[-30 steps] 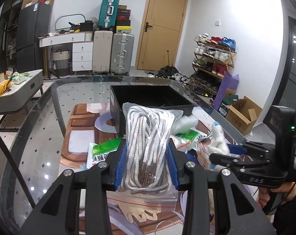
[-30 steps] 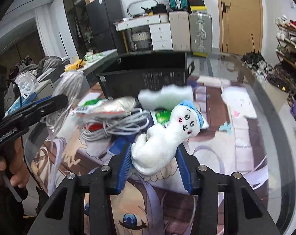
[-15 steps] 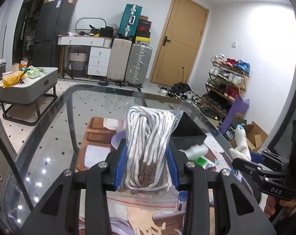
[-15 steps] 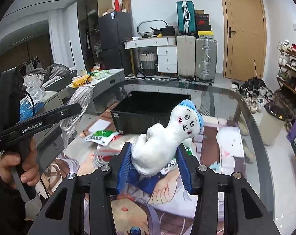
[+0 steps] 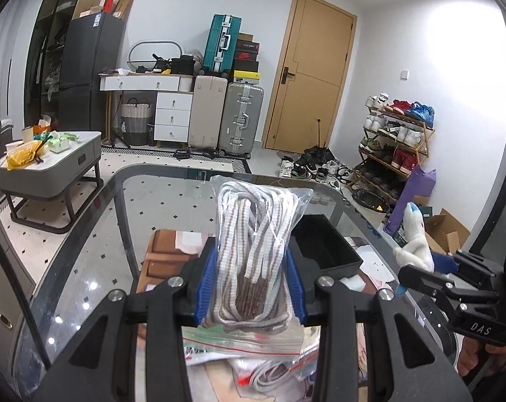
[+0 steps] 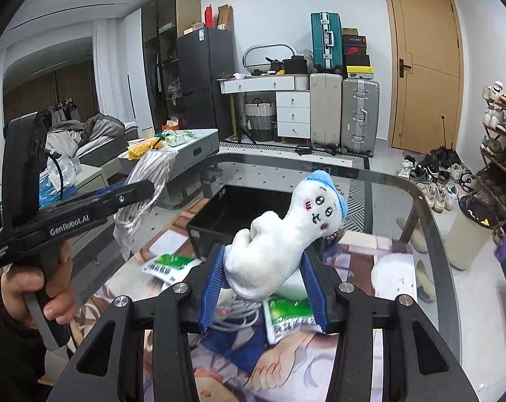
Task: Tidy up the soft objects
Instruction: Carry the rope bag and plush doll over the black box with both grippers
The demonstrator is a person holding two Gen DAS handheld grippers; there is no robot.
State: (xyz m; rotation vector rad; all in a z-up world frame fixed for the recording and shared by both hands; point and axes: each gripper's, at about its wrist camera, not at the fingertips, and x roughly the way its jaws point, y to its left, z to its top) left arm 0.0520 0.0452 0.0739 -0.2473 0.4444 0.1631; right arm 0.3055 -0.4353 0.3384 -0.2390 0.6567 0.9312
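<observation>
My left gripper point(image 5: 251, 288) is shut on a clear bag of white and brown laces point(image 5: 256, 244), held upright above the glass table point(image 5: 85, 268). The same bag of laces point(image 6: 145, 187) and the left gripper point(image 6: 137, 191) show at the left of the right wrist view. My right gripper point(image 6: 263, 288) is shut on a white plush doll with a blue cap point(image 6: 286, 234), lifted off the table. That doll point(image 5: 413, 238) appears at the right of the left wrist view. A black open bin point(image 6: 226, 217) point(image 5: 323, 248) stands on the table beyond both grippers.
On a printed mat point(image 6: 286, 368) lie green and white packets point(image 6: 286, 315), a coil of white cable point(image 6: 239, 315) and a white pad point(image 6: 392, 273). More bagged cable point(image 5: 269, 372) lies under the left gripper. A person's hand point(image 6: 35, 288) grips the left handle.
Both grippers have risen from the table with their loads. The pile of items and the black bin now sit lower and further off in both views.
</observation>
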